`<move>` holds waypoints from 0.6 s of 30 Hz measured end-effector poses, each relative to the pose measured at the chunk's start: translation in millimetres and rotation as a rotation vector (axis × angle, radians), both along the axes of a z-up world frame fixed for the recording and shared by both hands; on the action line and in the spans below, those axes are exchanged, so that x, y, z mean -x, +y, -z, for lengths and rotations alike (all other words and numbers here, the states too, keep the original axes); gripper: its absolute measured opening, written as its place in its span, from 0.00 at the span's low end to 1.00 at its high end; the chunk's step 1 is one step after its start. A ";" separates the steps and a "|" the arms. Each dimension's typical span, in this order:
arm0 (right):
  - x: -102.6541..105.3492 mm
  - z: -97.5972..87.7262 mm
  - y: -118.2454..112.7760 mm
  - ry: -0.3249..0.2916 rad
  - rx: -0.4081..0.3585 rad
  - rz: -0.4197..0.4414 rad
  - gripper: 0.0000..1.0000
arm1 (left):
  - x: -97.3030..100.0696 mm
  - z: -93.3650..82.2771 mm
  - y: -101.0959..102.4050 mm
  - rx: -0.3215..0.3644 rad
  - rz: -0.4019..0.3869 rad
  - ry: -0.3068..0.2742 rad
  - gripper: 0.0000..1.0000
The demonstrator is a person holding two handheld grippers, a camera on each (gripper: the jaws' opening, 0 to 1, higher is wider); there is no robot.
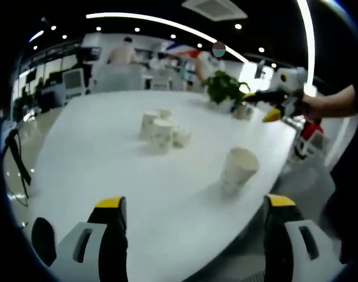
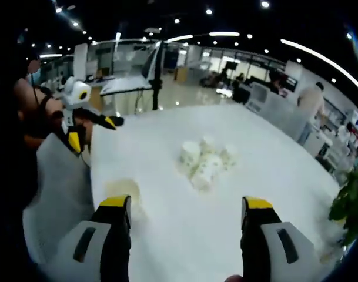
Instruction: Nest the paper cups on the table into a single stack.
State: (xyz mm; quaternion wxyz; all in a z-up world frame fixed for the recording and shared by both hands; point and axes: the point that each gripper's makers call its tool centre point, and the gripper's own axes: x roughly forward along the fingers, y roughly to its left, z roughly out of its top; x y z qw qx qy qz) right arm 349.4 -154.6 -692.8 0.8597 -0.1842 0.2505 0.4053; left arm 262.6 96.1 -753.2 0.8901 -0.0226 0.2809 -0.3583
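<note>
Paper cup (image 1: 239,168), unmarked, stands alone lower right in the left gripper view, beyond the spread, empty left gripper (image 1: 193,235). Four-odd clustered cups (image 1: 163,130) sit mid-table (image 1: 96,147); a potted plant (image 1: 223,88) stands farther back. The right gripper (image 2: 184,232) is also spread, empty.

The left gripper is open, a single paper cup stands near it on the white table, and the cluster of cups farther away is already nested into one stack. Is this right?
Not quite. In the left gripper view the left gripper is open and the single cup stands near it on the white table, but the cluster of cups is not nested: they sit loose, side by side.
</note>
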 end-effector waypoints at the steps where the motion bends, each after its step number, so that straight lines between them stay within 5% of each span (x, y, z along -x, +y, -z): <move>1: -0.7 0.2 -1.6 0.000 -0.008 0.014 0.75 | 0.2 0.0 -0.4 -0.001 0.001 0.000 0.95; 7: 0.7 2.2 -8.8 0.018 -0.072 0.105 0.82 | 0.9 -0.8 -3.2 0.002 0.006 0.001 0.96; 13: 0.6 3.5 -11.4 0.012 -0.089 0.130 0.99 | 3.1 -1.0 -4.6 0.002 0.012 0.001 0.96; 18: -2.9 0.5 -9.9 0.015 -0.137 0.152 1.00 | 4.8 -1.7 -5.3 0.003 0.012 0.003 0.95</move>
